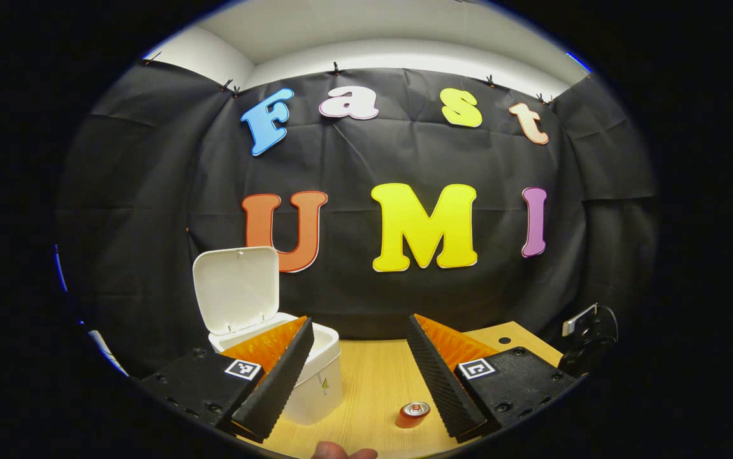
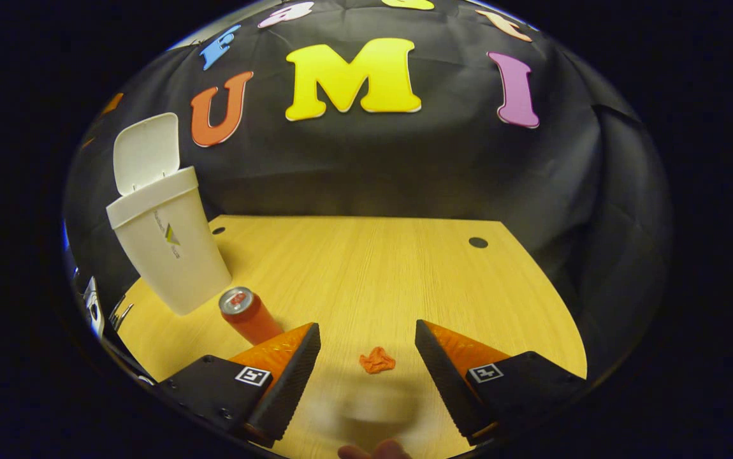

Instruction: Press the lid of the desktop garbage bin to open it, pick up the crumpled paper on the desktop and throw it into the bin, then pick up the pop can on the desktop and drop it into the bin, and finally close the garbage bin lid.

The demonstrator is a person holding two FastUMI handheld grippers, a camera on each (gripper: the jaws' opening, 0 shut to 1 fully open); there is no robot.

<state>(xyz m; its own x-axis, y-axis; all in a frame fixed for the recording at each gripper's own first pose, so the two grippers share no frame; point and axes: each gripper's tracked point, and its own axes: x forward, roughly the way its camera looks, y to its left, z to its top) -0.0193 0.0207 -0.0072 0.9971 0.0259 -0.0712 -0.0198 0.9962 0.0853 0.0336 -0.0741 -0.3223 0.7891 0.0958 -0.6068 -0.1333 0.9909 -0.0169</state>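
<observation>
We read the white plastic desktop bin [image 2: 166, 255] as the landmark: its hinged white lid [image 2: 145, 152] stands up and open, so the press step looks done. In the right gripper view the small crumpled orange paper [image 2: 377, 361] lies on the light wooden surface [image 2: 373, 268], well out from the bin toward the view's right and near edge, straight ahead of the right gripper [image 2: 366, 357] and between the lines of its jaws, which stand wide apart and hold nothing. The paper has no clear long axis, so any approach angle should do. The red pop can with silver top [image 2: 246, 315] stands upright just beside the bin's base, between bin and paper. We judge the right gripper nearer the paper; the coming move is a short reach forward and down to close on it. In the left gripper view the left gripper [image 1: 359, 357] is up by the bin, jaws apart and empty. What is inside the bin we cannot tell.
</observation>
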